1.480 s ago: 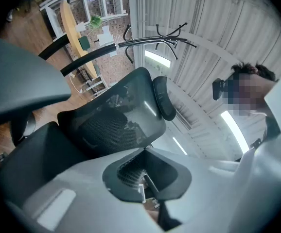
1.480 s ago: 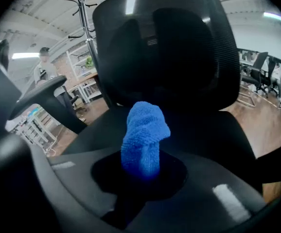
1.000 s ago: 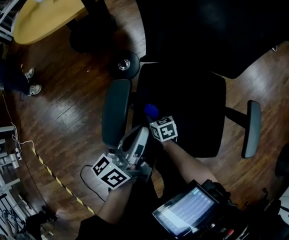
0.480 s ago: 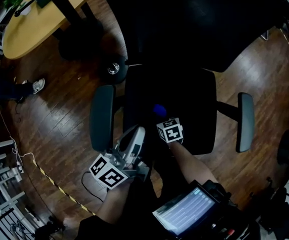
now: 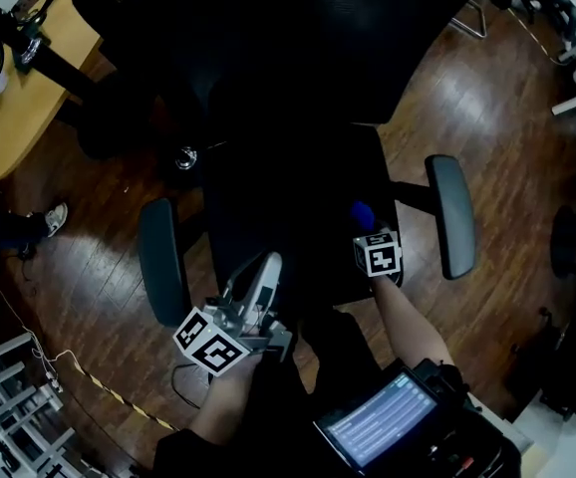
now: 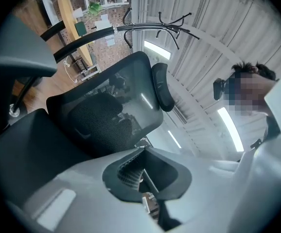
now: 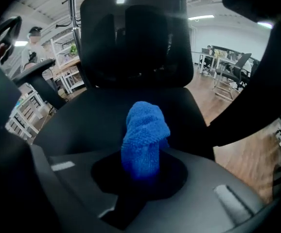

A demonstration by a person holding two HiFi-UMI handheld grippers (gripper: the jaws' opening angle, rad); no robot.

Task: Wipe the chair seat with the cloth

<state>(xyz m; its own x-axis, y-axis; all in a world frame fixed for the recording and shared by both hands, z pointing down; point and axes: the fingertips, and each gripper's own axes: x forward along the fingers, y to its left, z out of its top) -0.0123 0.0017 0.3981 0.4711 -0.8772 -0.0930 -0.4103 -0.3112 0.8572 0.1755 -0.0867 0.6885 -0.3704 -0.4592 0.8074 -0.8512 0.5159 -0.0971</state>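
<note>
A black office chair fills the middle of the head view, its seat [image 5: 288,207] between two grey armrests [image 5: 161,257]. My right gripper [image 5: 366,231] is shut on a bunched blue cloth [image 5: 363,214] over the right part of the seat. In the right gripper view the cloth [image 7: 144,135] sticks out of the right gripper [image 7: 143,166] above the seat [image 7: 92,118], with the backrest [image 7: 135,38] behind. My left gripper [image 5: 270,263] hovers at the seat's front left edge, jaws together and holding nothing. The left gripper view shows the left gripper [image 6: 141,168] tilted up at the mesh backrest [image 6: 101,110].
A wooden table [image 5: 9,108] stands at the far left, with a person's shoe [image 5: 54,217] on the wood floor nearby. A caster [image 5: 185,157] of the chair's base shows by the seat. A lit screen [image 5: 383,421] hangs near my body. A coat rack [image 6: 165,25] rises behind the chair.
My right gripper has carried the blue cloth from the left part of the seat to its right part. The left gripper has stayed at the seat's front left edge.
</note>
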